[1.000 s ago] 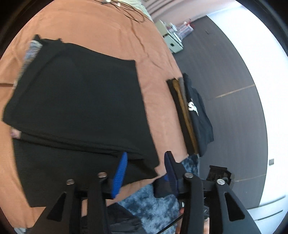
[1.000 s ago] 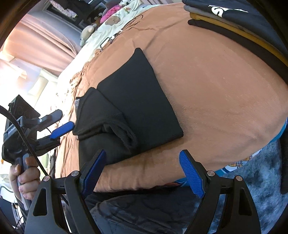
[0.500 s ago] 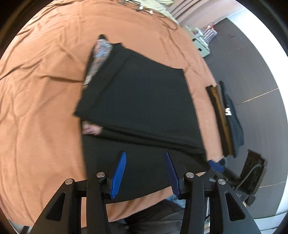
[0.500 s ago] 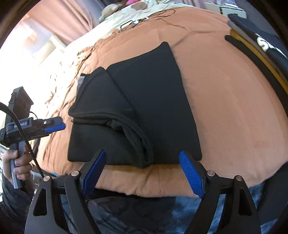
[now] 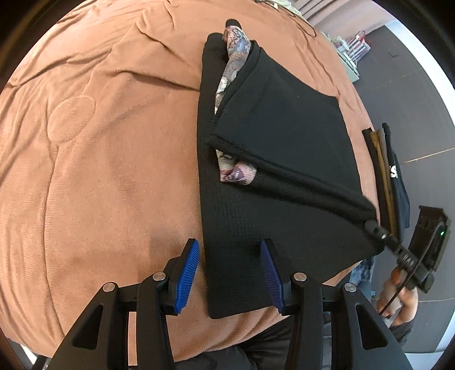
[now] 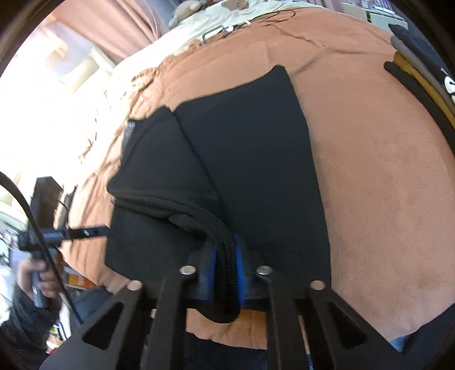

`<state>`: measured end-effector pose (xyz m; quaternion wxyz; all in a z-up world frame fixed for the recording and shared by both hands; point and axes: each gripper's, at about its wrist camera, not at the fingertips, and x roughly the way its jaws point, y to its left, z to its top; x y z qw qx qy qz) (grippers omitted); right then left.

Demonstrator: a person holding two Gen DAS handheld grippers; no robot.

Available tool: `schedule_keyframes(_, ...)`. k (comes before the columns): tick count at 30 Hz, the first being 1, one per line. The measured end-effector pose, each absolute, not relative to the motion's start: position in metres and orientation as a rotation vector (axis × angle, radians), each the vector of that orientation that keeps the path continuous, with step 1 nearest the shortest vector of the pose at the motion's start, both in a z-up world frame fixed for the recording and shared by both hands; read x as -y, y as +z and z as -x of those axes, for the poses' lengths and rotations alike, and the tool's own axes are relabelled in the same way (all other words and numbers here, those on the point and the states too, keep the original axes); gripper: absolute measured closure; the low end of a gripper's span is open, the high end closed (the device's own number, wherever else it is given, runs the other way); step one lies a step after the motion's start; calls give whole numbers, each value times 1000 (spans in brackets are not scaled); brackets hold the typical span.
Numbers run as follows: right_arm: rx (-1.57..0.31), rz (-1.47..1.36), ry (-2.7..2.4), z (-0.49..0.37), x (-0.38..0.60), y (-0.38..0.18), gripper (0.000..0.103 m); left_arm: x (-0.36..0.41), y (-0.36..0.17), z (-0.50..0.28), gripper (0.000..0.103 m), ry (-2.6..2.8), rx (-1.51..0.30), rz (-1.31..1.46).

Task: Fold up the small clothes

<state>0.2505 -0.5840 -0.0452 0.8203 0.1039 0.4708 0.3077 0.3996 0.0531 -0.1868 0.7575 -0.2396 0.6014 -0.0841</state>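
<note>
A black garment (image 5: 284,136) lies partly folded on the brown bedspread (image 5: 99,142), with a patterned lining (image 5: 236,173) showing under the folded layer. My left gripper (image 5: 229,273) is open, its blue pads on either side of the garment's near left corner. My right gripper (image 6: 226,270) is shut on the bunched black fold of the garment (image 6: 241,159) at its near edge. In the left wrist view the right gripper (image 5: 381,234) grips the garment's right corner.
A stack of folded clothes (image 5: 389,176) lies at the bed's right edge and also shows in the right wrist view (image 6: 421,76). Cables and a stuffed toy (image 6: 184,12) lie at the bed's far end. Dark floor (image 5: 412,99) is beyond the bed.
My right gripper has moved in and shut on the garment's near fold. My left gripper has moved left to the garment's near left corner, still open.
</note>
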Motion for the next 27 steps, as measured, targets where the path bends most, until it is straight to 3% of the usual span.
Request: schedule_keyframes(27, -1035, -275, 543, -239, 618, -62, 98, -21, -205, -412, 57, -207, -1306, 473)
